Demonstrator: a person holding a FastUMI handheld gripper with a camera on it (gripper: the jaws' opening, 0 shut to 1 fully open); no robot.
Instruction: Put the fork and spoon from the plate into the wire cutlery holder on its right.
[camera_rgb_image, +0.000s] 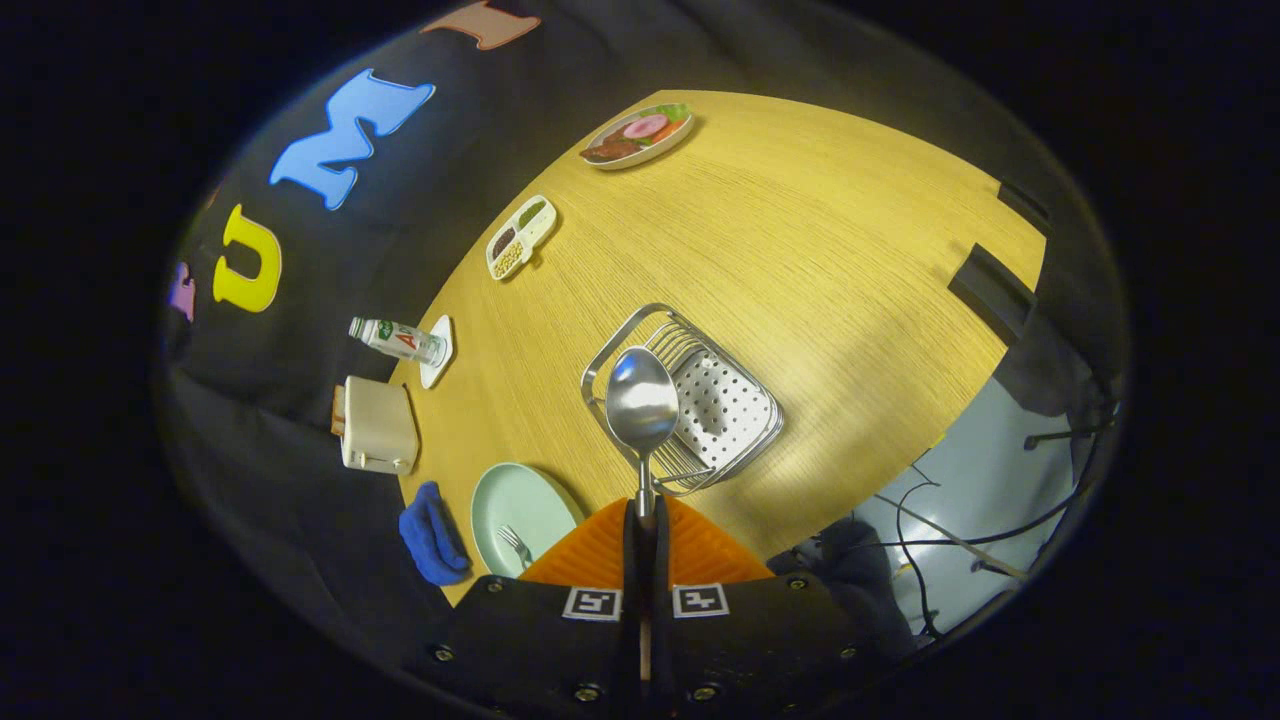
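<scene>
We've got the spoon (642, 405) clamped by its handle in the tool (645, 515), bowl forward, poised above the wire cutlery holder (735, 415) so it can drop in. The fork (516, 545) lies on the plate (510, 495) beside us.

Warm light brightens the table (800, 260) — edges fall dark and curve with fisheye bend; the spoon (642, 400) shows glare.
</scene>
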